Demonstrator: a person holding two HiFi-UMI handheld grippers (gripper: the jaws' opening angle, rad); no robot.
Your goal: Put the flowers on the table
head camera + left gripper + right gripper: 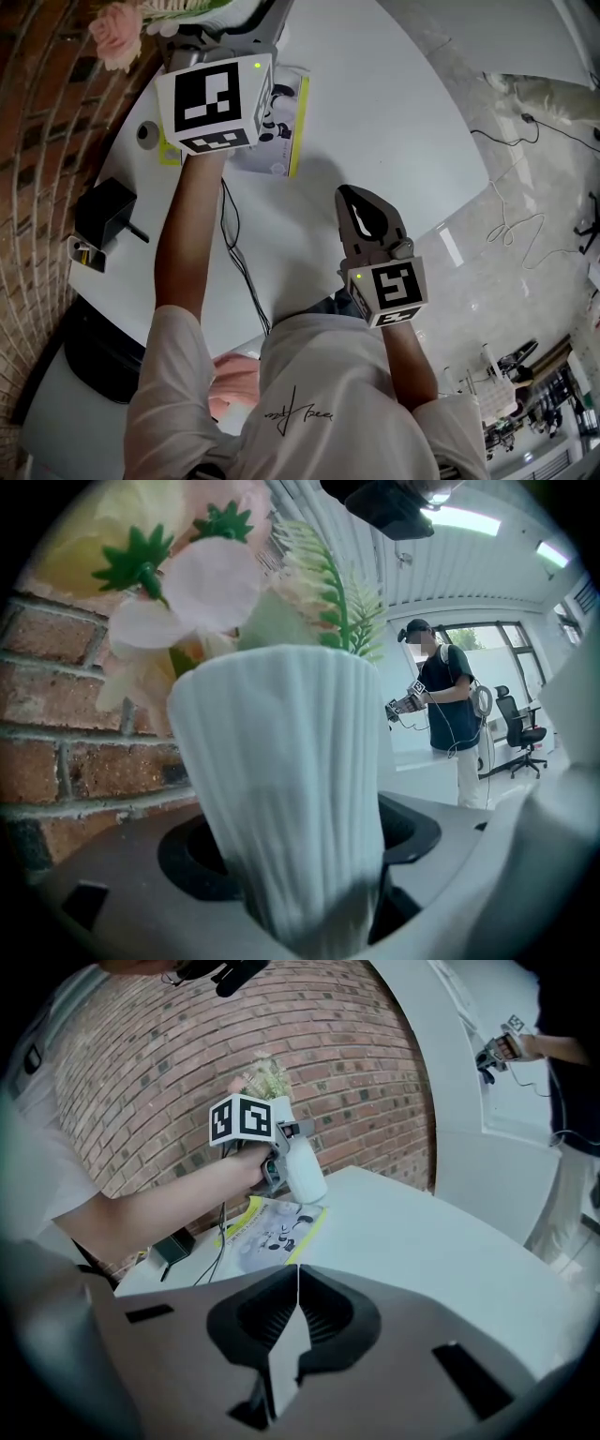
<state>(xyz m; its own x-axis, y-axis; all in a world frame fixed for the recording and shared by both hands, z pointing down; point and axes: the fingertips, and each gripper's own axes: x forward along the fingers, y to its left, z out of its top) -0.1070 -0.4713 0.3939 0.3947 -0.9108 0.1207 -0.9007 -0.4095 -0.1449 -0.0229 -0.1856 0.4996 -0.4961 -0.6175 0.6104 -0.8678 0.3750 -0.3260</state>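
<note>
White ribbed vase (281, 761) fills your left gripper (300, 855): the jaws pinch its lower body, and its foot is lost below the frame of that gripper's view. The flowers (202, 583), pink and cream with green fronds, rise from its mouth, partly cut off at the top. From the head view, your marker cube hides the vase; only a pink bloom shows by the brick wall (75, 761). The right gripper view shows the vase tilted, above a leaflet (281, 122) on the table (394, 112), its base seemingly clear of it. Your right gripper (295, 1312) is pressed together on nothing, near the table's close edge.
</note>
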